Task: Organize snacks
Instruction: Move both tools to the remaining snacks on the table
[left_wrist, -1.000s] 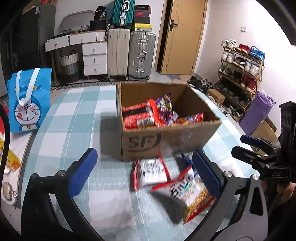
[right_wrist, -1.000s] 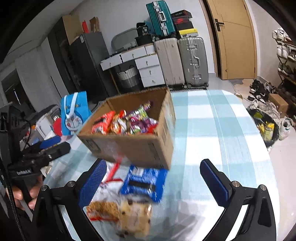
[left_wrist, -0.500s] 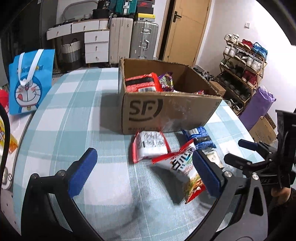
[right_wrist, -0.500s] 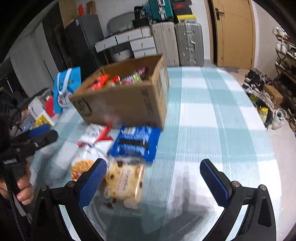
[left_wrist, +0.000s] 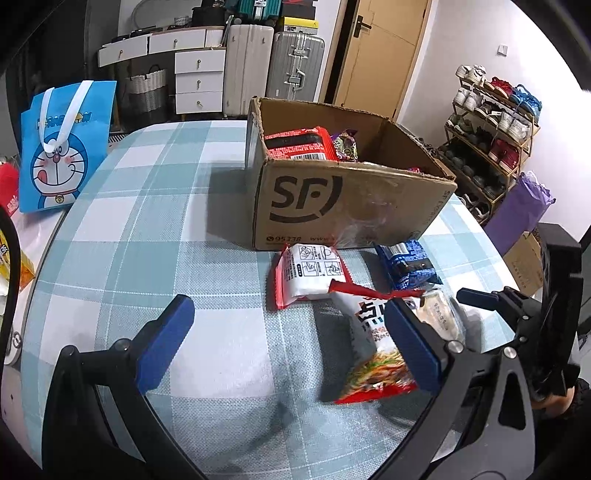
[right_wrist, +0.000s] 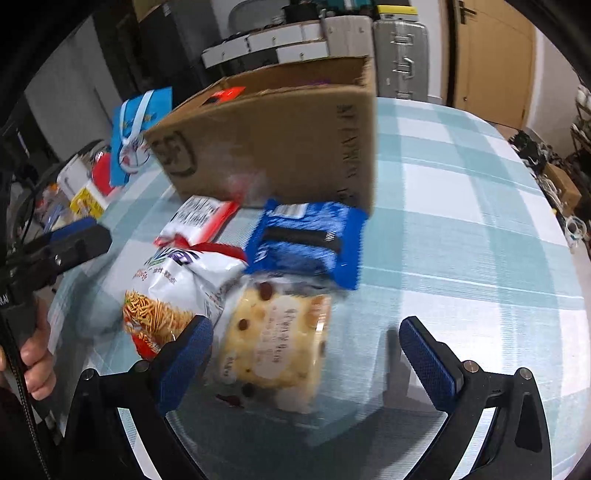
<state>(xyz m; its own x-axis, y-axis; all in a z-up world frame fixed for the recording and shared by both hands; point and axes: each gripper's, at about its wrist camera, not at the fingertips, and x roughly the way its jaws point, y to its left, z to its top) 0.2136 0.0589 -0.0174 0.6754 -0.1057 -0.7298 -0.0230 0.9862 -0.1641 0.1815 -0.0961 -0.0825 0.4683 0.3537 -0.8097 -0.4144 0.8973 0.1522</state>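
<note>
While some snacks already sit in the cardboard box (left_wrist: 354, 206), four packs still lie on the table at its 6 o'clock; both claws, left gripper (left_wrist: 291, 334) and right gripper (right_wrist: 306, 349), gape apart holding nothing, right over the cookie pack (right_wrist: 277, 343)

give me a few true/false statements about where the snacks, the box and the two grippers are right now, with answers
1. The cardboard box already holds some snack packs. True.
2. The left gripper is shut on a snack. False: its jaws stand wide open, holding nothing.
3. The blue pack lies on the table just in front of the box. True.
4. The cookie bag sits inside the box. False: it lies on the table, between the open fingers of the right gripper.
5. The noodle snack bag lies beside the cookie bag. True.
</note>
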